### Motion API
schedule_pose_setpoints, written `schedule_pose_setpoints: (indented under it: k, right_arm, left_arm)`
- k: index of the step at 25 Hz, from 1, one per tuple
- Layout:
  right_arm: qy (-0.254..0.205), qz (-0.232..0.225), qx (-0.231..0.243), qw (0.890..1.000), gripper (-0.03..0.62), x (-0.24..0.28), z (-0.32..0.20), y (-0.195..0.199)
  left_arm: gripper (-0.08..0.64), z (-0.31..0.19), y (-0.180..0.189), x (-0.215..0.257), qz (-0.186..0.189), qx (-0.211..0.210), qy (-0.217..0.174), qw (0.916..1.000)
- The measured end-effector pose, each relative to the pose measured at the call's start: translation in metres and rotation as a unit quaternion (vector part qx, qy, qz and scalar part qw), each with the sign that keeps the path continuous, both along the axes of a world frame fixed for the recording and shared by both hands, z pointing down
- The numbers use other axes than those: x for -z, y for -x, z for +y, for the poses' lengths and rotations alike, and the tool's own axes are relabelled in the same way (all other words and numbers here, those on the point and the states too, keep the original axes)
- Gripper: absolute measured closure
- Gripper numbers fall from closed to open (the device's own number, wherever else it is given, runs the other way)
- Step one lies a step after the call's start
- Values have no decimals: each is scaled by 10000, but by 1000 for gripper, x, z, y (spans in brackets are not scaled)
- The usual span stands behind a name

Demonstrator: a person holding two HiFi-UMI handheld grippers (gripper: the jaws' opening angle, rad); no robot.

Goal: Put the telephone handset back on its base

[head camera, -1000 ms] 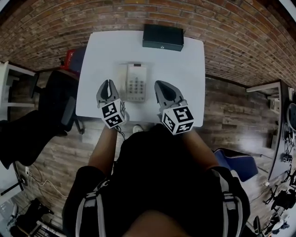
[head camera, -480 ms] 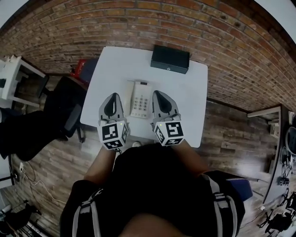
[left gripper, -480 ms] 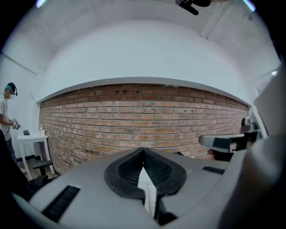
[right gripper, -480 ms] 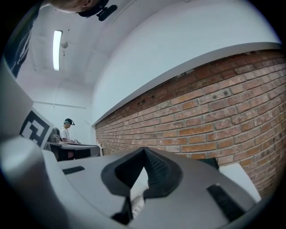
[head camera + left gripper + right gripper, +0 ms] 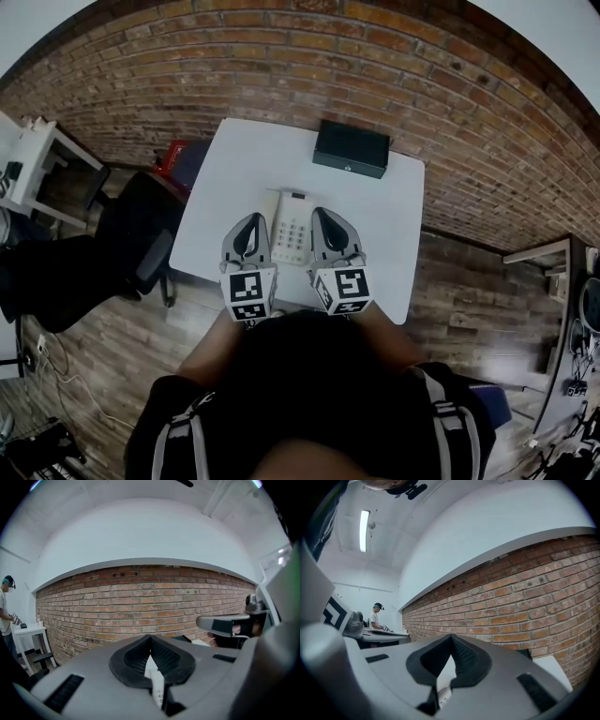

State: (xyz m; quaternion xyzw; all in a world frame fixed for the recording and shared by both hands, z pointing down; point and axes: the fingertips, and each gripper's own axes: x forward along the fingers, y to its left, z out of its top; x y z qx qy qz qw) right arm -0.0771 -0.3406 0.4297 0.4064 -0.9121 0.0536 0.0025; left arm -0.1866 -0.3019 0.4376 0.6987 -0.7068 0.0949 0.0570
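A white telephone (image 5: pixel 292 228) with a keypad lies in the middle of the white table (image 5: pixel 384 202). Its handset (image 5: pixel 270 208) runs along the left side of the base; whether it sits fully in the cradle I cannot tell. My left gripper (image 5: pixel 253 221) hovers just left of the phone's near end and my right gripper (image 5: pixel 322 216) just right of it. Both are shut with nothing between the jaws. In the left gripper view the left gripper's (image 5: pixel 150 638) tips meet, and the right gripper's (image 5: pixel 451 637) do the same in the right gripper view.
A black box (image 5: pixel 352 148) stands at the table's far edge against the brick wall (image 5: pixel 281 66). A black chair (image 5: pixel 131 234) and a red object (image 5: pixel 172 155) are left of the table. A person (image 5: pixel 5 606) stands at a distant white desk.
Both grippers have drawn closer together and now flank the phone's near end. The head view has shifted, so the table sits lower in the frame.
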Motion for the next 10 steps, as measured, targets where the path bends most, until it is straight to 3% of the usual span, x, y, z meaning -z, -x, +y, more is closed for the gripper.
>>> schedule_pose_setpoints:
  k: [10]
  right_arm:
    - [74, 66, 141, 9999, 595, -5, 1, 7]
  left_arm:
    - [558, -7, -4, -8, 113, -69, 120, 9998]
